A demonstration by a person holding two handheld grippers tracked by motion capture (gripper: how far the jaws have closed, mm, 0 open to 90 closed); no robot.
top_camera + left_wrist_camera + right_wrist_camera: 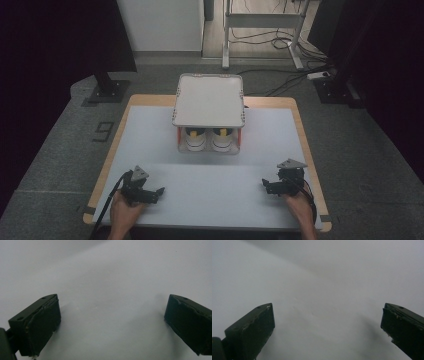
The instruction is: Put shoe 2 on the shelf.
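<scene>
white tubs [209, 139], dark curved marks, unreadable

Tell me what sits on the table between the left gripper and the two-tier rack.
Nothing: in the high view, only bare white tabletop lies between the left gripper and the rack, whose lower tier holds two white containers.

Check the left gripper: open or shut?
Open. In its own view the left gripper has its two fingers far apart, with bare white table between them.
</scene>
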